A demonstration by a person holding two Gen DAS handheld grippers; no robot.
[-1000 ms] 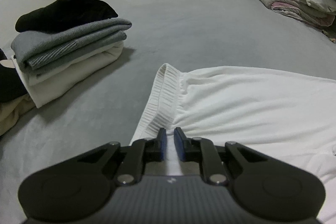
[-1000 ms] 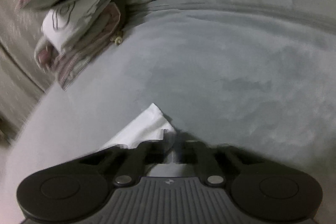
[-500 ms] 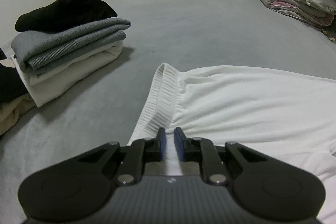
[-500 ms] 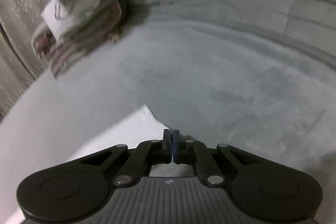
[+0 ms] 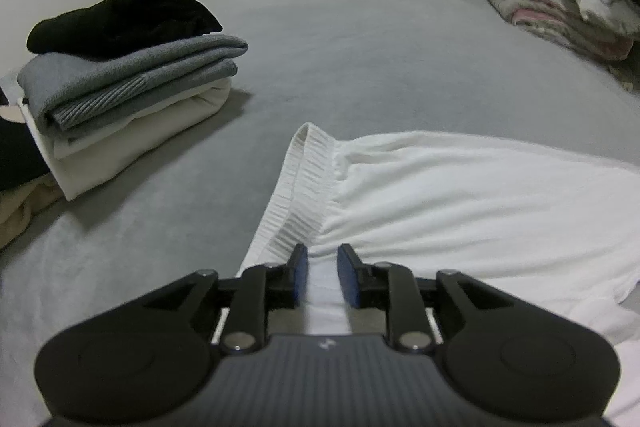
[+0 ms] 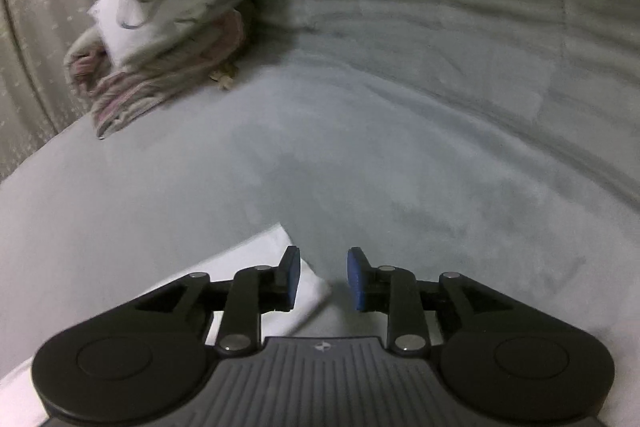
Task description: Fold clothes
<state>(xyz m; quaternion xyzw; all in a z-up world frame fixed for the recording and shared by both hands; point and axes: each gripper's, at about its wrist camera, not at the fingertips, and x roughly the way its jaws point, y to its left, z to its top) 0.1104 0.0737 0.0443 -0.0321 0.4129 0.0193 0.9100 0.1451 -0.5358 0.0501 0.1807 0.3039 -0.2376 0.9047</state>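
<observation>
1. Left wrist view: the left gripper point(image 5: 323, 269) has its jaws slightly apart, straddling the ribbed waistband of the white garment point(image 5: 460, 203), which lies flat on the grey bed point(image 5: 360, 39).
2. Right wrist view: the right gripper point(image 6: 323, 277) is spread wide and holds nothing; a garment point(image 6: 264, 255) corner lies under its left finger.

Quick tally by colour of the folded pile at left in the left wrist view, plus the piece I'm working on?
Black: 1
Grey: 1
Cream, bottom of the pile: 1
White garment being worked on: 1
Total: 4
</observation>
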